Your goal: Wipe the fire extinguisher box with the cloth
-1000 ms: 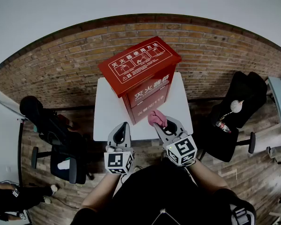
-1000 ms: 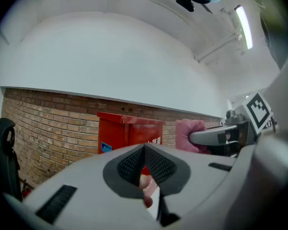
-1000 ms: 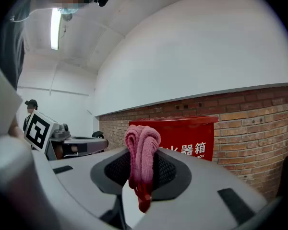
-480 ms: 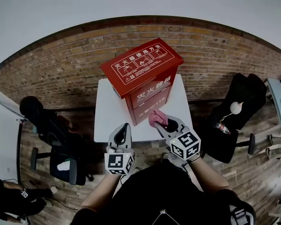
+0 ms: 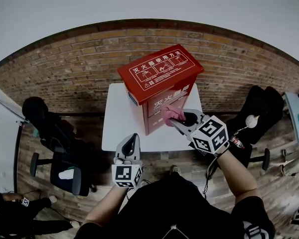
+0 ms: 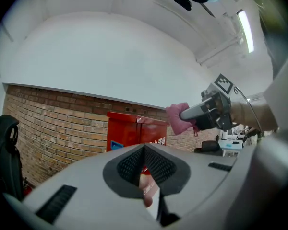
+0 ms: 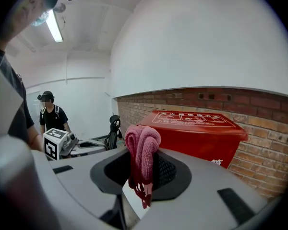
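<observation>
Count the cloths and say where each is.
1. The pink cloth is clamped in the right gripper, up by the front of the red fire extinguisher box. Another could lie hidden behind the box.

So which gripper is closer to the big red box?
Right. The right gripper holds the pink cloth right at the red fire extinguisher box's front; the left gripper hangs back at the white table's near edge.

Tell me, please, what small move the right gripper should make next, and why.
Probably ease the right gripper forward until the cloth presses on the front of the fire extinguisher box: its jaws clamp the cloth beside that face, contact unclear.
</observation>
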`<state>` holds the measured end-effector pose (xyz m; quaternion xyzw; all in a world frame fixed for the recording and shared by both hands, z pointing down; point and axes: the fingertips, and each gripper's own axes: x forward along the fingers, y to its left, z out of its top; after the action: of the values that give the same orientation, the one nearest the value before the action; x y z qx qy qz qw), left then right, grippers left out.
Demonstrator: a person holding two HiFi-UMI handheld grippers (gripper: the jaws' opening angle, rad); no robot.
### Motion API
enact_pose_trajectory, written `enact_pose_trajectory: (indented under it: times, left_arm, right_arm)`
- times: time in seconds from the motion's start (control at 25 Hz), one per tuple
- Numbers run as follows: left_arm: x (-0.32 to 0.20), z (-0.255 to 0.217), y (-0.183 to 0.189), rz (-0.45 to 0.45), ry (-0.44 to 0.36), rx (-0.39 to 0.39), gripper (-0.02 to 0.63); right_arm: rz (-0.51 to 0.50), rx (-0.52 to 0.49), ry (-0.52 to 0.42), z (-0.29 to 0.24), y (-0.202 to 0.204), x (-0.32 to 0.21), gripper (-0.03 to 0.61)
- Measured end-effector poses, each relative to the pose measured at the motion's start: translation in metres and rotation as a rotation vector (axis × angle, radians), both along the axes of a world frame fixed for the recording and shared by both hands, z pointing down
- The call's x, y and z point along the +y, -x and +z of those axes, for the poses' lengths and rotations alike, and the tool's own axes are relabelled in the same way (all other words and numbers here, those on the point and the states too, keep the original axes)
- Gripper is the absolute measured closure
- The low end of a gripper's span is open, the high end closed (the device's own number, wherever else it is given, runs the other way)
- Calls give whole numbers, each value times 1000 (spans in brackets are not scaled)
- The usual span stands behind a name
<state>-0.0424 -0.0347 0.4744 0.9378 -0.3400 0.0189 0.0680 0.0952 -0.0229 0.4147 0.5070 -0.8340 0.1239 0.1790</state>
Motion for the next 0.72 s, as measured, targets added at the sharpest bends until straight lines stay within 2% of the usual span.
enact_pose_trajectory:
  times: [0.32, 0.72]
  left_arm:
    - [-11, 7, 35, -40, 28, 9, 584]
    - [-29, 4, 75, -99, 13, 40, 584]
  right_arm:
    - [-118, 116, 144, -31, 23, -38, 472]
    - [-230, 376, 299, -49, 48, -78, 473]
